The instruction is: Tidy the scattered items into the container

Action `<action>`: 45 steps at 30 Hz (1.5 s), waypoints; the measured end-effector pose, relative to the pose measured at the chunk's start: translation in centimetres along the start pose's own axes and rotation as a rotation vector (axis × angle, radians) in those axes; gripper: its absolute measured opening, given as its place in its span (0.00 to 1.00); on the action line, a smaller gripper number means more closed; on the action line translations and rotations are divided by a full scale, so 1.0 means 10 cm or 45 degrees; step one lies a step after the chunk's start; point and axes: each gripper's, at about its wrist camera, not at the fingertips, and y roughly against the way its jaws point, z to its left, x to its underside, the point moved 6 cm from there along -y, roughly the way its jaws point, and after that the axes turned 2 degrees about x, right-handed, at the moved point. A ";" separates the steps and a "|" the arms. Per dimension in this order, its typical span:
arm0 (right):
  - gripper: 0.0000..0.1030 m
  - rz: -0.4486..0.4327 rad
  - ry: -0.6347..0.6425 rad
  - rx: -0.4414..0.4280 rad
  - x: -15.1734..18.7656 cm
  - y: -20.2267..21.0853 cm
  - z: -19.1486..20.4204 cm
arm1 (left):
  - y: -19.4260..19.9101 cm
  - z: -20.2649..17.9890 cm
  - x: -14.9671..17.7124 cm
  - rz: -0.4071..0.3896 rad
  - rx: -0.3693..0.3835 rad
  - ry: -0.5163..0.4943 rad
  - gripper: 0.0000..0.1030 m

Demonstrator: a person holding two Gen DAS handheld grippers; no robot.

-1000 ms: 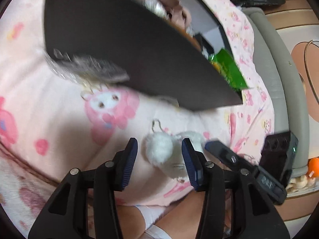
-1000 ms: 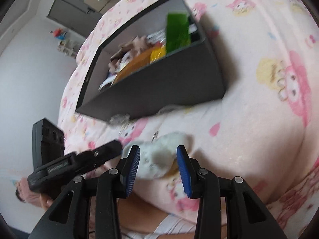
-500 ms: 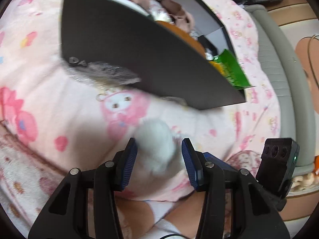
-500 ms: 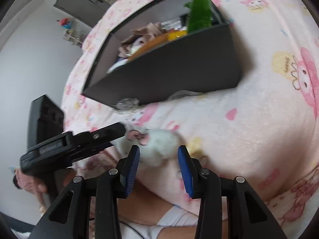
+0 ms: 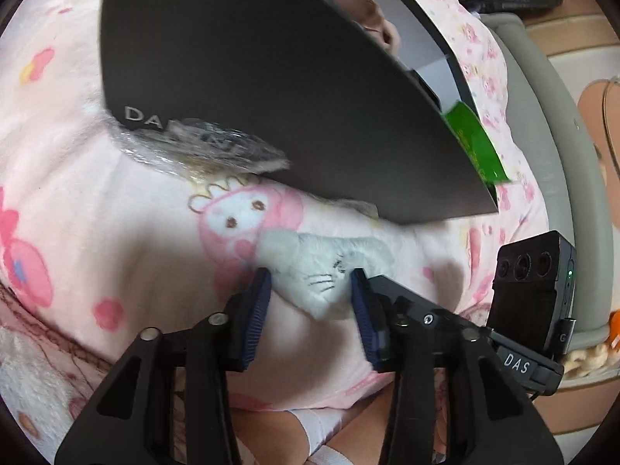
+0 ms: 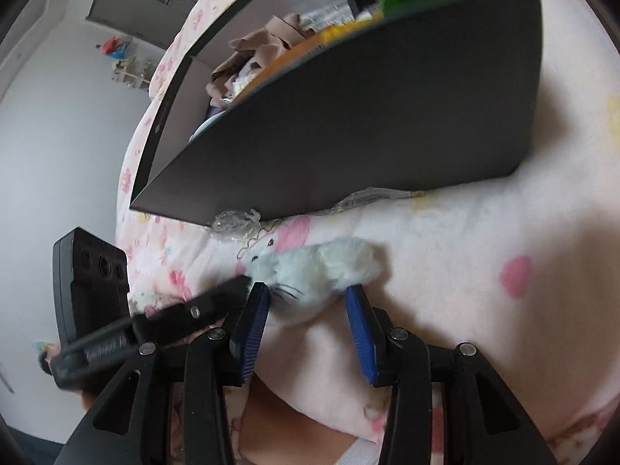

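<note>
Bed with one pink cartoon-print blanket (image 5: pixel 116 232) carried everything. One dark box (image 5: pixel 271 89), the container, sat on it, already holding brown cloth, an orange item and one green packet (image 5: pixel 474 143); other contents too jumbled to count. One crinkled clear wrapper (image 5: pixel 201 147) lay against the box's near wall. One white plush toy (image 5: pixel 329 267), whiskers stitched, lay on the blanket just in front of the box. Two hand-held grippers converged on it: left hand-held gripper (image 5: pixel 310 298) had its fingers apart, one either side of the plush, at or near contact; right hand-held gripper (image 6: pixel 308 302) likewise apart, the toy's lower edge between its tips, left tool's tip just beside. Judged step: grasping the plush. Best done with one tool only, closing across the body's middle, clear of blanket folds, then lifted over the wall.
</note>
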 end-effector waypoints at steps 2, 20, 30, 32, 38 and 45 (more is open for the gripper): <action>0.31 -0.021 0.035 -0.031 0.06 0.12 0.07 | 0.07 -0.12 0.04 -0.007 0.080 -0.009 0.28; 0.32 -0.208 0.120 0.088 0.04 0.41 0.03 | 0.15 -0.02 -0.04 -0.028 -0.048 -0.018 0.44; 0.33 -0.210 -0.093 0.057 -0.05 0.26 -0.20 | -0.20 0.05 -0.19 0.038 0.077 0.085 0.46; 0.33 -0.226 -0.123 0.072 -0.09 0.27 -0.24 | -0.25 0.07 -0.20 0.047 0.099 0.088 0.46; 0.33 -0.214 -0.076 0.173 -0.15 0.23 -0.23 | -0.26 0.15 -0.24 0.058 0.156 0.134 0.48; 0.41 -0.274 -0.101 0.268 -0.18 0.46 -0.36 | -0.23 0.10 -0.25 0.040 0.194 0.110 0.52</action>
